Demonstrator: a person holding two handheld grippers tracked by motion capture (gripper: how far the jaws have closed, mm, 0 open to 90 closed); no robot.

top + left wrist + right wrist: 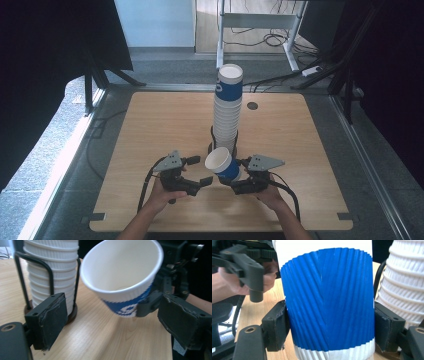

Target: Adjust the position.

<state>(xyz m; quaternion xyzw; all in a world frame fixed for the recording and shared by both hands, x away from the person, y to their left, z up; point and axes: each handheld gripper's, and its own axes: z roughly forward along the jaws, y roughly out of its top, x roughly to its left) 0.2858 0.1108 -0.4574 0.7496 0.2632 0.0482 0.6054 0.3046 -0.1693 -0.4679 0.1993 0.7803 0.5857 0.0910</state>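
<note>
- My left gripper (199, 171) sits low over the near part of the wooden surface (150, 125), its jaws standing apart with nothing between them; in the left gripper view the bare wood shows between its pads (51, 317).
- Just right of it, the blue and white paper cup (223, 164) hangs tilted above the surface, its open mouth turned toward my left gripper, so that gripper's view looks straight into the white inside (120, 267).
- My right gripper (233, 176) is clamped on that cup: in the right gripper view its two pads (277, 325) press against the ribbed blue wall (329, 297) from either side, with the white band at the bottom of that view.
- Behind the cup, near the middle of the surface, a tall stack of cups (227, 110) stands in a black wire holder (21, 280), leaning slightly, with a blue cup on top.
</note>
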